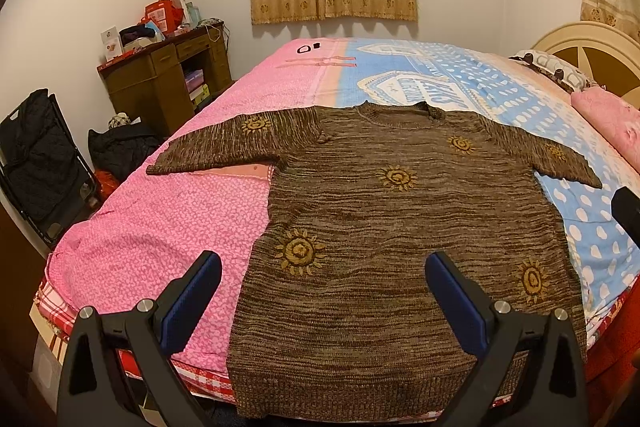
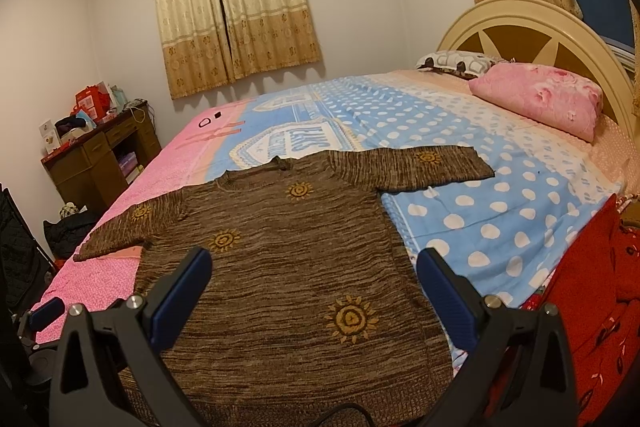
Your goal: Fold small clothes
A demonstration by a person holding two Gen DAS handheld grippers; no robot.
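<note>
A brown knit sweater with yellow sun motifs lies flat on the bed, front up, both sleeves spread out sideways, hem at the near edge. In the right wrist view the same sweater fills the lower middle. My left gripper hovers open above the sweater's lower left part, holding nothing. My right gripper is open above the lower right part, also holding nothing. The right gripper's black tip shows at the right edge of the left wrist view. The left gripper's blue pad peeks in at the left of the right wrist view.
The bed has a pink floral cover on the left and a blue dotted sheet on the right. A pink pillow lies by the headboard. A wooden desk and dark bags stand left of the bed. Red cloth hangs at right.
</note>
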